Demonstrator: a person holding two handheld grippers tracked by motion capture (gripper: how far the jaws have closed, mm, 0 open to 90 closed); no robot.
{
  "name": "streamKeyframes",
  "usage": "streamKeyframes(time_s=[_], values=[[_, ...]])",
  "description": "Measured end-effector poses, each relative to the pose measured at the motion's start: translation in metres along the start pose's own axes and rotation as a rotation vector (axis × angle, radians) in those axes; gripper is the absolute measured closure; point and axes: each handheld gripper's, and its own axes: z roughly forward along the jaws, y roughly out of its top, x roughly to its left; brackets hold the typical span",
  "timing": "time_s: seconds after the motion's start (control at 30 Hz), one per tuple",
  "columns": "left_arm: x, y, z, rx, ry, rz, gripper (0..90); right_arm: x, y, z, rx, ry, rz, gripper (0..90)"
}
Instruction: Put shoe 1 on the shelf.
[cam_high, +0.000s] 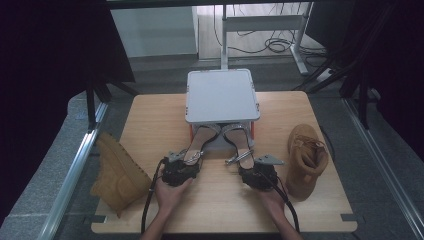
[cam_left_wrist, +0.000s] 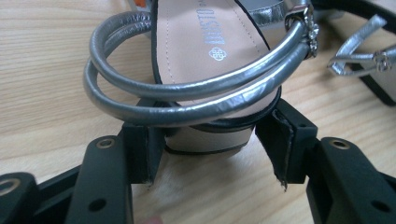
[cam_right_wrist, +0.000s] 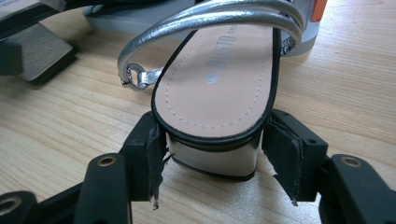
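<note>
Left boot (cam_high: 117, 177): tan, lying on its side at the table's left edge, partly hanging over it, well apart from the sandals.
Table (cam_high: 165, 120): light wood grain, bearing everything here.
Left hand (cam_high: 169, 194): coming in from the bottom edge, wrapped around the left gripper.
Left gripper (cam_high: 186, 169): just behind the heel of the left sandal; in the left gripper view (cam_left_wrist: 212, 147) jaws wide apart, one on each side of the block heel, left pad touching or nearly touching the heel's side, right pad with a small gap; firm grip not confirmed.
Left sandal (cam_high: 197, 145): silver straps, beige insole, black-edged sole, flat on the table with toe under the grey case; double ankle strap (cam_left_wrist: 187, 93) arching above the heel.
Grey case (cam_high: 222, 95): shut, flat lid, at the middle back of the table, just above the sandals' toes.
Right sandal (cam_high: 239, 145): beside its twin, toe likewise under the case; buckle strap loose to its left.
Right gripper (cam_high: 257, 172): at the right sandal's heel; in the right gripper view (cam_right_wrist: 215, 156) jaws wide, straddling the block heel (cam_right_wrist: 212, 158), narrow gaps showing at both pads.
Right hand (cam_high: 272, 200): holding the right gripper from below.
Right boot (cam_high: 305, 160): tan, upright, opening facing up, near the table's right edge.
</note>
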Motion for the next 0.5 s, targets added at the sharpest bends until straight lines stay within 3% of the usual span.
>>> streamKeyframes(time_s=[0.23, 0.37, 0.5], values=[[0.0, 0.01, 0.006, -0.016, 0.0, -0.039, 43.2, 0.0, 0.0, -0.001, -0.013, -0.003, 0.013, 41.0], [-0.004, 0.022, 0.011, -0.043, 0.038, -0.057, 43.2, 0.0, -0.001, -0.001, -0.021, -0.004, 0.017, 41.1], [-0.004, 0.028, 0.018, -0.061, 0.031, -0.11, 43.3, -0.001, -0.003, -0.001, -0.023, -0.001, 0.027, 41.5]])
